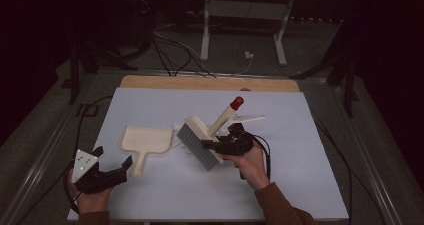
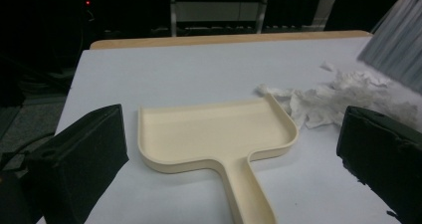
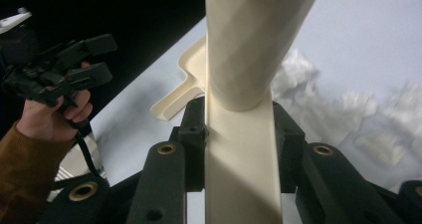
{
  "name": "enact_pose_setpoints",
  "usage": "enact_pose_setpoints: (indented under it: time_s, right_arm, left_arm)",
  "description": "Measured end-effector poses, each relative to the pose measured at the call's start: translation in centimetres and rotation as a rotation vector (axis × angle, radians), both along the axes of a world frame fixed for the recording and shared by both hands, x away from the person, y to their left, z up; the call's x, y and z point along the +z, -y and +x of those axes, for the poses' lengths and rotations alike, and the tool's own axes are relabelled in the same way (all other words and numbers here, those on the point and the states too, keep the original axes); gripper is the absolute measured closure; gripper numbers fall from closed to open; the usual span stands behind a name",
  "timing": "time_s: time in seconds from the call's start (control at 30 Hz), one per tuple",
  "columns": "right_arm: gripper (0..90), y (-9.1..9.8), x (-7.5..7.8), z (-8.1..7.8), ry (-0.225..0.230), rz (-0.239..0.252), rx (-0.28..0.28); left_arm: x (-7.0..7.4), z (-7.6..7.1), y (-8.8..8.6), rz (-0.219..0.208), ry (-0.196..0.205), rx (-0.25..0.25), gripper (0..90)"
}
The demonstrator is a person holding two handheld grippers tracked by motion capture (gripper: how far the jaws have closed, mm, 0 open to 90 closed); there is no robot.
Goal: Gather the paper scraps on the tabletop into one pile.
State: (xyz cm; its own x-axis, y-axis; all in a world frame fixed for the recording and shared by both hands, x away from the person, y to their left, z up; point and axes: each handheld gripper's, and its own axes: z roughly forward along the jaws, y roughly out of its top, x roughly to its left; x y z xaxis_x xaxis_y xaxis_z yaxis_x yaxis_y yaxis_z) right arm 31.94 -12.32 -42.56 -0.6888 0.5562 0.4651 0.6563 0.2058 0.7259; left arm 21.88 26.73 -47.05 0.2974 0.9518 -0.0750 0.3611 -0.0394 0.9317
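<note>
Your right gripper (image 1: 216,146) is clamped on the brush (image 1: 202,141) above the paper scraps (image 2: 343,95), while your left gripper (image 1: 111,165), jaws apart, sits at six o'clock of the unheld dustpan (image 1: 145,141); sweeping now risks shoving it away.

Left gripper (image 1: 112,166), held in the left hand (image 1: 90,197) at the near left of the high view: jaws spread wide and parted, pointing forward and to the right, nothing between them; grey three-cornered plate on top. Right gripper (image 1: 210,145), held in the right hand (image 1: 250,162) near the middle, forearm in a brown sleeve entering from below: jaws point to the left and are clamped on the cream back of a brush (image 1: 200,135), as the right gripper view confirms
</note>
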Motion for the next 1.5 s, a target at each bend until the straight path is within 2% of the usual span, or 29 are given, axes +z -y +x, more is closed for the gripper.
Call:
enact_pose_setpoints:
  time_s: [0.1, 0.27, 0.43, 0.73, 0.83, 1.03, 1.37, 1.5]
  right_arm:
    - [67.6, -0.7, -0.6, -0.2, 0.003, -0.013, -0.006]
    - [67.6, -2.1, -1.6, -0.3, -0.021, -0.049, -0.024]
    - [67.6, -3.1, -2.5, -0.2, -0.009, -0.091, -0.060]
    - [67.5, -4.5, -4.2, 0.8, -0.061, -0.111, -0.089]
    - [67.6, -4.7, -4.8, 1.3, -0.080, -0.131, -0.118]
    - [67.6, -3.7, -5.2, 1.9, -0.111, -0.144, -0.202]
    - [67.6, -0.9, -4.8, 1.8, -0.092, -0.179, -0.292]
    - [67.6, 0.4, -4.6, 1.8, -0.095, -0.176, -0.318]
  left_arm:
    - [-0.1, 0.0, 0.0, 0.003, -0.004, 0.001, 0.3]
    - [-0.1, 0.0, 0.0, 0.006, -0.006, 0.000, 0.3]
    - [-0.2, 0.0, 0.0, 0.000, -0.010, 0.000, 0.3]
    - [-0.2, 0.1, -0.1, -0.006, -0.011, 0.000, 0.3]
    - [-0.3, 0.1, -0.1, -0.007, -0.013, -0.001, 0.3]
    - [-0.3, 0.1, -0.1, -0.011, -0.012, -0.003, 0.3]
    - [-0.4, 0.1, 0.0, -0.010, -0.017, -0.005, 0.3]
    - [-0.4, 0.1, 0.0, -0.010, -0.017, -0.006, 0.3]
